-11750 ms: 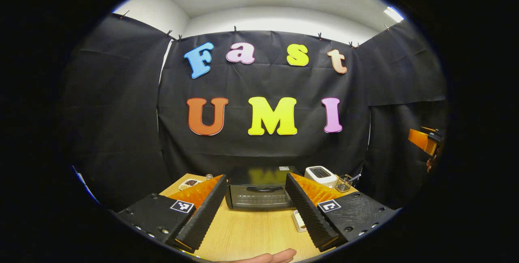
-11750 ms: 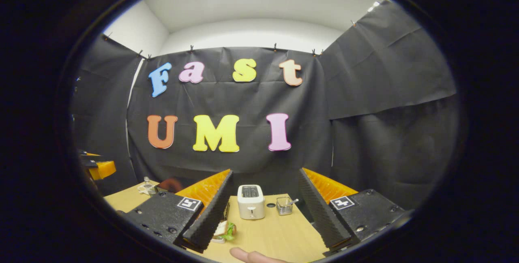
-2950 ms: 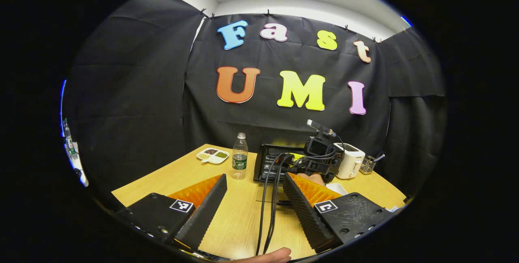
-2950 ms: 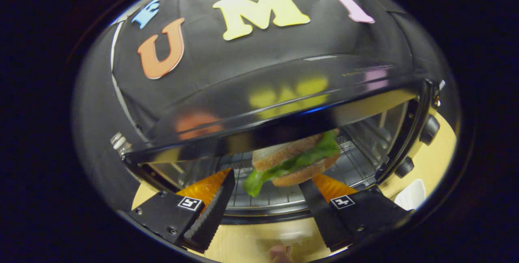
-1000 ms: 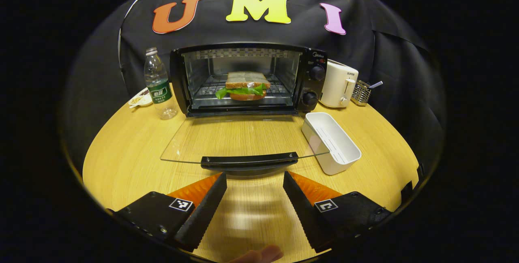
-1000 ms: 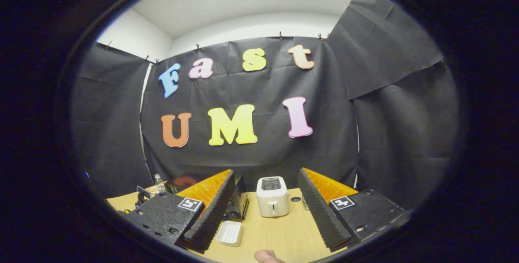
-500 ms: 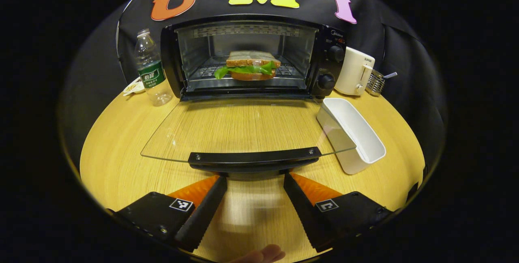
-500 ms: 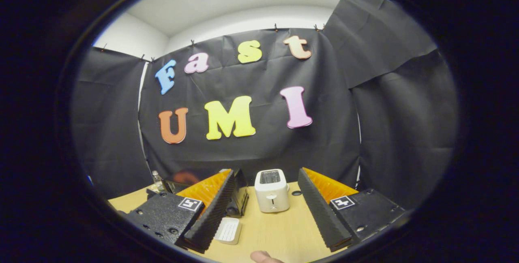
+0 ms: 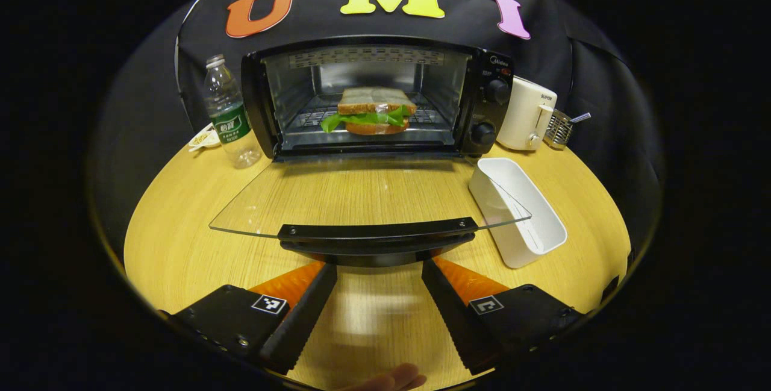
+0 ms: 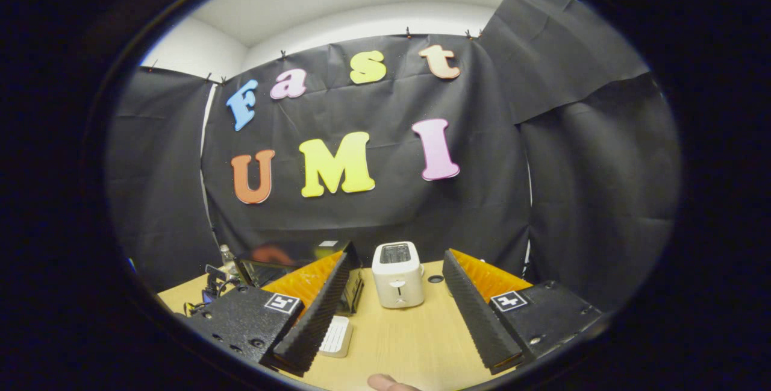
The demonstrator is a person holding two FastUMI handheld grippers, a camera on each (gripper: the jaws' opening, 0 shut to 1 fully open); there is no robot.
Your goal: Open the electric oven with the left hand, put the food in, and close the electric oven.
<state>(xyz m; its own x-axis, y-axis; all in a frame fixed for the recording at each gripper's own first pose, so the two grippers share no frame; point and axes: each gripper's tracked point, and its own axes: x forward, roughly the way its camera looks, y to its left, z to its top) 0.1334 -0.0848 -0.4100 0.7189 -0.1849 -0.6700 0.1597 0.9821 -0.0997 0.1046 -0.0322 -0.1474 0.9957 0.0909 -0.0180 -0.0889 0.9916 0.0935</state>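
While the black electric oven [image 9: 373,99] stands with its glass door [image 9: 367,195] folded down flat over the light wooden tabletop [image 9: 181,210], the left tool [image 9: 376,294] hovers just before the door's black handle [image 9: 376,237], its two fingers spread apart and grasping nothing. A fingertip of the person [image 9: 391,379] shows at the bottom edge of the left gripper view.

From left to right in that view: a small white divided dish [image 9: 202,138] with some grains in it lies at the far left, partly behind a clear plastic water bottle with a green label [image 9: 229,117], which stands upright just beside the oven's left wall. Inside the oven, on the wire rack [image 9: 430,117], rests the sandwich of brown bread with green lettuce [image 9: 370,112], about in the middle of the cavity. Two black knobs [image 9: 491,111] sit on the oven's right panel. A white rectangular plastic tray [image 9: 524,213] with nothing in it lies on the tabletop beside the right corner of the door. Behind it stand a white toaster [image 9: 530,114] and then a small wire basket [image 9: 560,129] that holds a utensil; which kind I cannot tell.

In the right gripper view the right tool [image 10: 397,312] is also released and spread wide above the tabletop, with the oven [image 10: 289,258] at the left, the white tray [image 10: 337,337] near its left finger, and the toaster [image 10: 396,275] between the fingers, farther off.
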